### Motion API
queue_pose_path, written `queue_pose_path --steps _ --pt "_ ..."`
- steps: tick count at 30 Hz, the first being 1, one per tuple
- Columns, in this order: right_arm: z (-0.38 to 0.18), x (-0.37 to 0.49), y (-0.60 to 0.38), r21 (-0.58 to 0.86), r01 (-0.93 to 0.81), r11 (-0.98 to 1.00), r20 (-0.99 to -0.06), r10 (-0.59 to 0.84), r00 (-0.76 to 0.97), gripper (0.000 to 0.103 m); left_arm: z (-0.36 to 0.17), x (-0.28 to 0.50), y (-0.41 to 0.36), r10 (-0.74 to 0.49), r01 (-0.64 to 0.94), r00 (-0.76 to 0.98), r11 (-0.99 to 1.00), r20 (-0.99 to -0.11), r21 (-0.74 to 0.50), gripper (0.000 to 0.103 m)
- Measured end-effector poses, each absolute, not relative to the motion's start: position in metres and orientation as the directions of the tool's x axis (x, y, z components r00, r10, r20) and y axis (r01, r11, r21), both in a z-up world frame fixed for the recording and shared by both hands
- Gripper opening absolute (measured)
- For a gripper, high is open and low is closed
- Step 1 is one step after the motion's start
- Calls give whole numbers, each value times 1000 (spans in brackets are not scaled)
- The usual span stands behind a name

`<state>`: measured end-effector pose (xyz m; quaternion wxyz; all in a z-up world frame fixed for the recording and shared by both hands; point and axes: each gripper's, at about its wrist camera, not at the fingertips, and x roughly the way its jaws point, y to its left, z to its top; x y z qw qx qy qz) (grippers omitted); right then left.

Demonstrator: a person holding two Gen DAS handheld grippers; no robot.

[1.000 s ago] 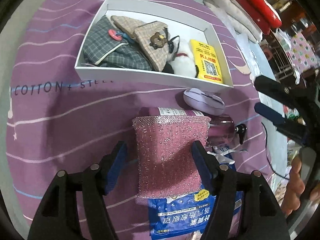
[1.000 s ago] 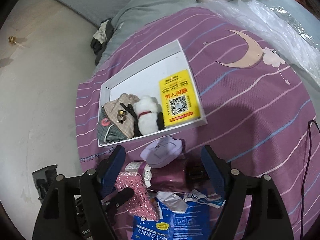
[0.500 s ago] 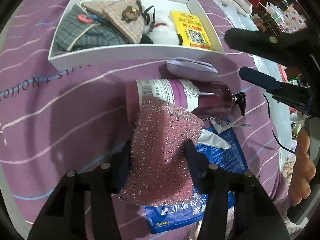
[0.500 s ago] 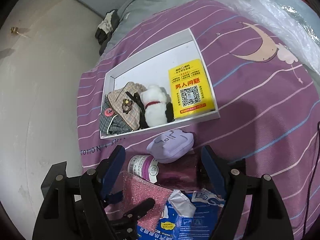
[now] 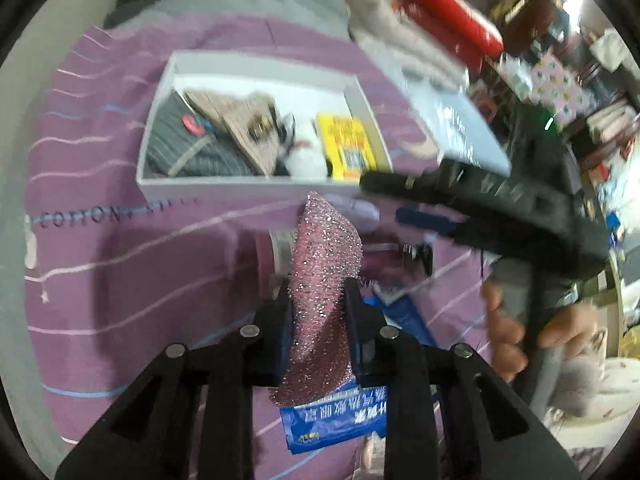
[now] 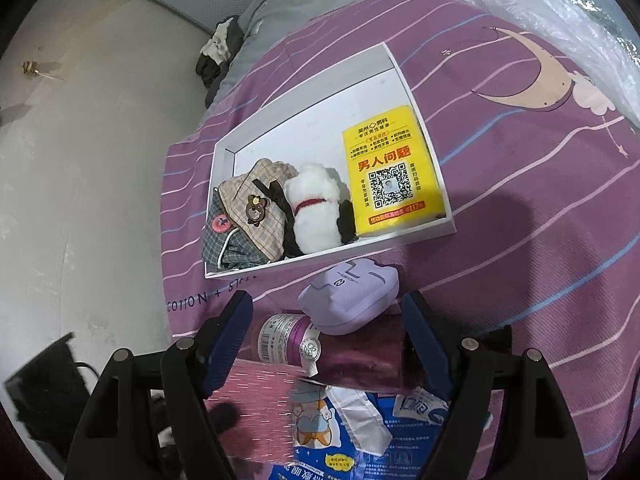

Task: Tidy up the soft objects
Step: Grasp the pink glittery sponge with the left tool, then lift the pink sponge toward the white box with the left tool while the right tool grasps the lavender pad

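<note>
A pink glittery sponge (image 5: 324, 264) is pinched between the pads of my left gripper (image 5: 318, 292), whose jaws are closing, and it hangs above the purple bedspread. In the right wrist view the same sponge (image 6: 260, 396) shows blurred at the lower left. The white box (image 6: 328, 256) beyond holds plaid pouches (image 6: 252, 208), a white plush toy (image 6: 316, 212) and a yellow packet (image 6: 394, 172). My right gripper (image 6: 328, 300) is open, with its fingers on either side of a lilac case (image 6: 352, 296) and a purple bottle (image 6: 288, 338), touching neither.
A blue packet (image 6: 392, 440) with torn white wrapping lies below the bottle. A person's hand (image 5: 504, 332) holds the right gripper's handle. Clear plastic (image 6: 568, 20) lies on the bed's far right, and the bed's edge drops to grey floor (image 6: 80, 160) on the left.
The left jaws have closed in on the pink sponge, squeezing it narrow, and lifted it off the bottle. The right gripper has sunk slightly toward the lilac case.
</note>
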<state>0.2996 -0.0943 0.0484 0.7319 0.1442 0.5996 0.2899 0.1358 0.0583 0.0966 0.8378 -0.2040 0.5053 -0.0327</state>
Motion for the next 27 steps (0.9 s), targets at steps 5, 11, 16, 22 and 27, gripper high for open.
queue_pose_path --steps 5,11,16,22,27 --pt "40 304 -95 610 -237 756 -753 646 121 53 96 136 72 -237 -205 531 896 -814 -395 25" --pt "32 304 -89 581 -289 761 -763 633 134 52 92 140 87 -181 -269 554 885 -813 -381 25" --pt "22 302 -78 505 -360 784 -800 583 146 52 90 140 94 -160 -299 582 870 -797 -393 25" --pt "19 297 -71 459 -408 789 -822 552 143 46 86 143 95 -171 -301 581 863 -796 -405 25" --pt "14 296 -72 449 -404 797 -831 539 140 36 86 145 91 -192 -276 592 864 -783 -421 25"
